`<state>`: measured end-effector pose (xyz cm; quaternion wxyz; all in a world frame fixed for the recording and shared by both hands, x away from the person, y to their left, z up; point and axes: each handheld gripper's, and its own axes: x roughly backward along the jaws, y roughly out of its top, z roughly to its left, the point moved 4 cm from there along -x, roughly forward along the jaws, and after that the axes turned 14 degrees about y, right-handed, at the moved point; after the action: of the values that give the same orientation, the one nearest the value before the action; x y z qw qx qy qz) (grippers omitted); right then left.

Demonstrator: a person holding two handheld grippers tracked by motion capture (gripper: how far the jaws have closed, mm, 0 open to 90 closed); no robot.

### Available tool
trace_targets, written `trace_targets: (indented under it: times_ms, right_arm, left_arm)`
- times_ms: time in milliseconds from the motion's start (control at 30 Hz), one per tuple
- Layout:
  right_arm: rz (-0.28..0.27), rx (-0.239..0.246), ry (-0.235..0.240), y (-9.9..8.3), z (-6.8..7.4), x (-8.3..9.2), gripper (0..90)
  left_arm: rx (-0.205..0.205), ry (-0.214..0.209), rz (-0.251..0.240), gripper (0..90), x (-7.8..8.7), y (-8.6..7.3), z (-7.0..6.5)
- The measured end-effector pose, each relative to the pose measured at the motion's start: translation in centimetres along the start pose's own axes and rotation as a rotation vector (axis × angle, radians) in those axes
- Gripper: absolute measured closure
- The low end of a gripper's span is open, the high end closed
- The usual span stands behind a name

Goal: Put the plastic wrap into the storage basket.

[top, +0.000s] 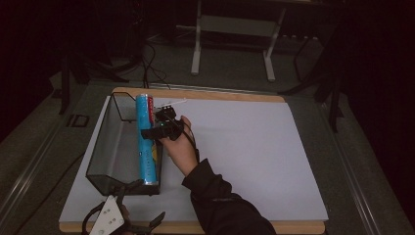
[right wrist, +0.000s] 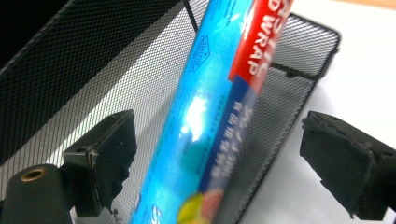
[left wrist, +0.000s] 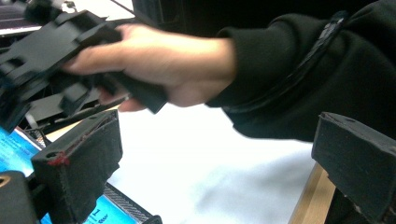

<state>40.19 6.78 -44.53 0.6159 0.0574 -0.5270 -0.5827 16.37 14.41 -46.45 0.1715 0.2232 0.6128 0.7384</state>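
Right gripper view: red lettering on wrap roll [right wrist: 219, 112].

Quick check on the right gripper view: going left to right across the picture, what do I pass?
Left jaw pad of the right gripper, then the mesh basket wall behind it, then the blue plastic-wrap box leaning up through the middle with the jaws wide apart around it, then the right jaw pad over the white table sheet.

- The wrap box [right wrist: 219, 112] is cut off by the right gripper view's top and bottom edges, its small print blurred.
- The left gripper [top: 128, 215] is cut by the high view's bottom edge.
- The hand [left wrist: 163, 65] is motion-blurred in the left gripper view.
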Motion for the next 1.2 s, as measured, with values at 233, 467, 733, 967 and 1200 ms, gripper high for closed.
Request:
trace_targets:
  times_ms: [233,467,733,967,1200]
  right_arm:
    - [-0.003,0.051,0.033,-0.7,0.0,3.6,12.6]
    - [0.003,0.075,0.051,-2.2,-0.9,5.6,13.2]
    - [-0.011,0.094,0.053,-3.9,-2.2,7.3,13.7]
    - [0.004,0.148,0.027,-5.3,-3.0,8.8,14.6]
    - [-0.017,0.160,0.047,-7.4,-3.7,11.6,13.4]
  left_arm:
    - [-0.002,0.000,0.011,2.5,-0.1,-0.1,-0.2]
    - [0.000,-0.009,0.023,2.5,-0.2,-0.3,-0.2]
    - [-0.002,0.000,0.025,2.6,-0.2,-0.3,-0.1]
    - [-0.004,0.000,0.025,2.6,-0.2,-0.3,-0.1]
    - [-0.004,0.003,0.027,2.5,-0.3,-0.3,-0.2]
